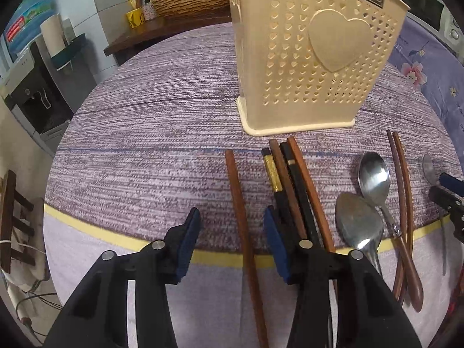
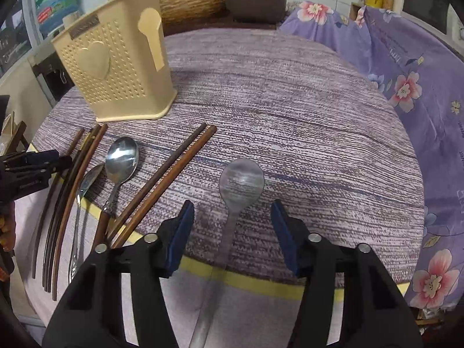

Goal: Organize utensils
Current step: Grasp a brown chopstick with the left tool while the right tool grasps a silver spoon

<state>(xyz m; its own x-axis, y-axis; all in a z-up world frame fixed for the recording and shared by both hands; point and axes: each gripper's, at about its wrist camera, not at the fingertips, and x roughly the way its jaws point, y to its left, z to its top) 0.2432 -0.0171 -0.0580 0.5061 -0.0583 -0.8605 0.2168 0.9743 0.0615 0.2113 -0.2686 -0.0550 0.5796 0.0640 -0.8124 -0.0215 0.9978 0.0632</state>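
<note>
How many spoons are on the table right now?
3. One lies between the right hand-held gripper fingers; two lie left of the chopstick pair, one shiny, one beside it.

A: What covers the table?
B: A purple-grey woven cloth with a yellow stripe near its near edge.

A: And to the right?
B: A lilac floral sheet draped over something bulky.

A: On the far side?
B: A dark wooden shelf with a wicker basket and bottles. Far left stands a water dispenser against a pale wall.
</note>
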